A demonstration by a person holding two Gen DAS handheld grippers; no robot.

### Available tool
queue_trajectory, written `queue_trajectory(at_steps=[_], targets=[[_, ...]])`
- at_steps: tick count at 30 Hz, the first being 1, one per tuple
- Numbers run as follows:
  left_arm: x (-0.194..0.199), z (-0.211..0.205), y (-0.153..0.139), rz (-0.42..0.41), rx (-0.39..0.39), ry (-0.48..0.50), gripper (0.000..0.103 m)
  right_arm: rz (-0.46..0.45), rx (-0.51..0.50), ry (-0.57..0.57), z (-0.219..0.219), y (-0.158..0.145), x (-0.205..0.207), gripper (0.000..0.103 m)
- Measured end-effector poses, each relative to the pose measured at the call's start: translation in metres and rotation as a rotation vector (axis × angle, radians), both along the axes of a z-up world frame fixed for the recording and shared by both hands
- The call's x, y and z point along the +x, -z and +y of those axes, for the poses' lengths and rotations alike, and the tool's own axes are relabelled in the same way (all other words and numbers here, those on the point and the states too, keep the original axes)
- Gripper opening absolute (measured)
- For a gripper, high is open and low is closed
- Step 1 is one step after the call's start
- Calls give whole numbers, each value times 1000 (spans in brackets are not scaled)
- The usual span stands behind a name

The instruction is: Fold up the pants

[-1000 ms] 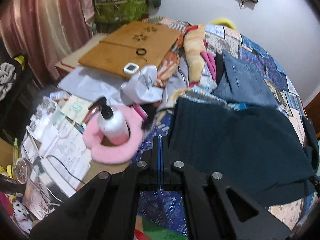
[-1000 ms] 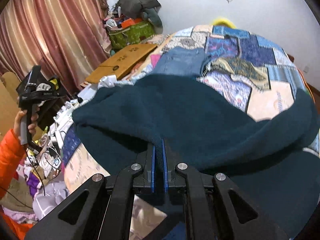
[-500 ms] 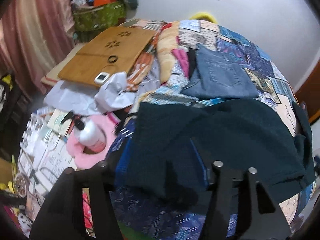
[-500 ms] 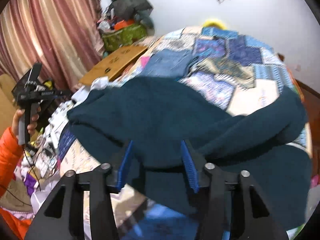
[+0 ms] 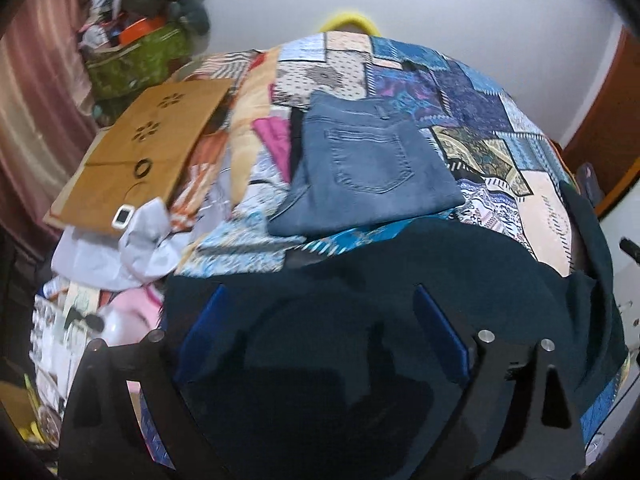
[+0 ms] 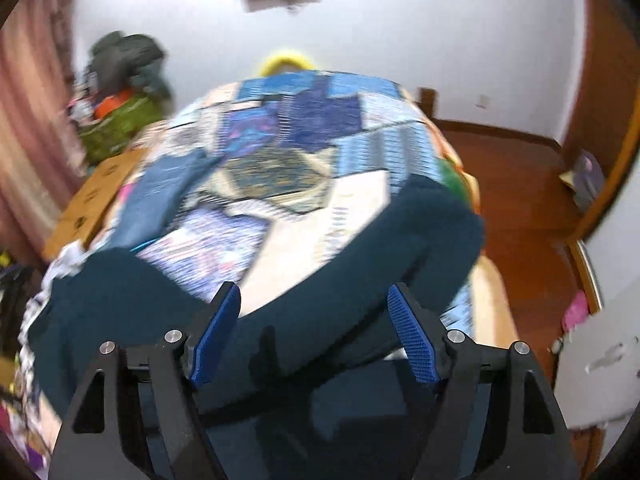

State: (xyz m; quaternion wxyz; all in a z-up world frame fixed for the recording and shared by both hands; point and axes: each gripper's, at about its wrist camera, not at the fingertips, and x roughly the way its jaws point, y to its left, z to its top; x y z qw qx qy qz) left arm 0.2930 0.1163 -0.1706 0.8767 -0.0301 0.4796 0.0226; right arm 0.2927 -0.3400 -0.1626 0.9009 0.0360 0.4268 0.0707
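Observation:
Dark teal fleece pants (image 5: 420, 264) lie folded over across the near part of a patchwork-quilt bed (image 5: 460, 92). They also show in the right wrist view (image 6: 360, 280), blurred by motion. My left gripper (image 5: 318, 300) is open and empty just above the pants' left part. My right gripper (image 6: 314, 300) is open and empty over the pants' folded edge toward the right side. A folded pair of blue jeans (image 5: 368, 164) lies further back on the quilt.
A brown cardboard board (image 5: 140, 152) with a small white device (image 5: 123, 215) lies left of the bed. Crumpled white paper (image 5: 132, 248) and a pink cushion (image 5: 132, 312) sit below it. A green bag (image 5: 136, 60) stands at the back left. Wooden floor (image 6: 520, 184) lies right of the bed.
Both grippers were shut on the teal pants a second ago; both have opened and let go. Both have moved forward and right over the bed.

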Motion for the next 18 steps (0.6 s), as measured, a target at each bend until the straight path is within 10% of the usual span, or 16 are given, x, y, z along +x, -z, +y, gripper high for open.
queue_trajectory(at_steps=[14,18], targets=[[59,-88,45,84,65,214,94,182,-14,85,-37,61,100,72],[58,-109,53,95,117,260,94,187,-1,92,-44,69,103,32]])
